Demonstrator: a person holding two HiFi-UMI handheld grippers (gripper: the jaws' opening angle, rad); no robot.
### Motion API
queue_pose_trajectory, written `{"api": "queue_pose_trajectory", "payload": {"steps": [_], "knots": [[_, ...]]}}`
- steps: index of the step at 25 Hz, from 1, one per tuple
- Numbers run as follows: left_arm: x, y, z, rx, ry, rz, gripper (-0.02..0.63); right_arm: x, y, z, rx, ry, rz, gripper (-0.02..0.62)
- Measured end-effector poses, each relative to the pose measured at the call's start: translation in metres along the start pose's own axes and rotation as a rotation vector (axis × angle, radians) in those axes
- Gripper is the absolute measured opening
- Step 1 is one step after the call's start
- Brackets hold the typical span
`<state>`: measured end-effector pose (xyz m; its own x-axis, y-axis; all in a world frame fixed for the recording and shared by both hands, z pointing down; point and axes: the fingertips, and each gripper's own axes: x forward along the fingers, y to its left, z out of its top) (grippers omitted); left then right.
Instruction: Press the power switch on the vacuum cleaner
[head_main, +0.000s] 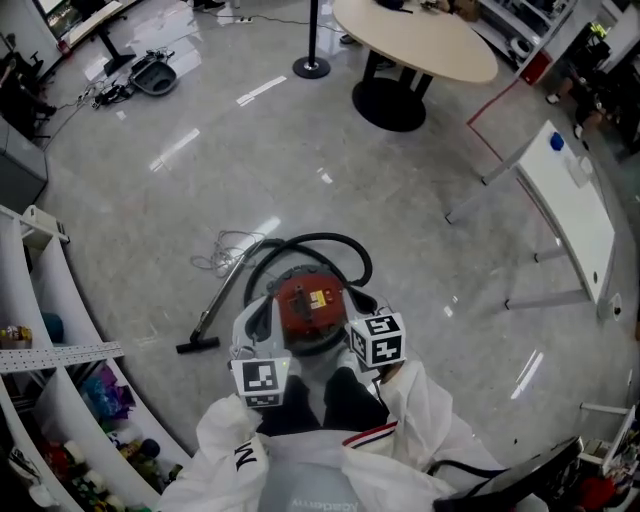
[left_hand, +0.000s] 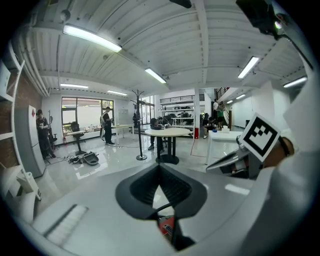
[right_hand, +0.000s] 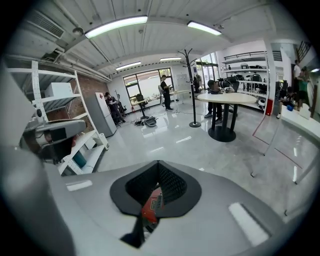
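Observation:
A red canister vacuum cleaner (head_main: 308, 305) stands on the grey floor right in front of me. Its black hose (head_main: 330, 240) loops behind it, and the wand ends in a floor nozzle (head_main: 198, 345) to the left. My left gripper (head_main: 252, 318) hangs at the canister's left side and my right gripper (head_main: 362, 300) at its right side, both just above it. In the left gripper view the left gripper (left_hand: 160, 167) is shut and empty, with a sliver of the red vacuum (left_hand: 167, 226) showing below the tips. The right gripper (right_hand: 158, 164) is also shut and empty over the red body (right_hand: 151, 206). No switch can be made out.
A loose white cord (head_main: 225, 250) lies on the floor left of the hose. White curved shelves (head_main: 40, 330) with small items run along the left. A round table (head_main: 415, 40) and a stand's base (head_main: 311, 67) are far ahead, and a white table (head_main: 575, 210) stands at right.

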<state>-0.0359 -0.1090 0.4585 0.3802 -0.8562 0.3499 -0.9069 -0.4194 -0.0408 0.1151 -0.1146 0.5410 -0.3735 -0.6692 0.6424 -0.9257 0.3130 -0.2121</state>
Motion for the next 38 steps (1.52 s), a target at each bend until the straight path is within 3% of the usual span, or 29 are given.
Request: {"api": "queue_pose_trajectory", "payload": {"steps": [5,17,28,38], "knots": [[-0.003,0.004,0.024,0.006,-0.031,0.0,-0.002,-0.028,0.004,0.037,0.008,-0.068,-0.009,-0.001],[-0.021,0.006,0.034,0.006,-0.042,0.033,0.0,-0.07,0.025,0.054,0.031,-0.126,0.045,0.0],[-0.02,-0.003,0.049,0.002,-0.078,-0.029,-0.002,-0.095,0.038,0.085,-0.005,-0.205,0.051,-0.001],[-0.028,-0.008,0.064,0.04,-0.137,-0.119,-0.001,-0.104,0.06,0.085,0.006,-0.237,0.019,0.0]]}}
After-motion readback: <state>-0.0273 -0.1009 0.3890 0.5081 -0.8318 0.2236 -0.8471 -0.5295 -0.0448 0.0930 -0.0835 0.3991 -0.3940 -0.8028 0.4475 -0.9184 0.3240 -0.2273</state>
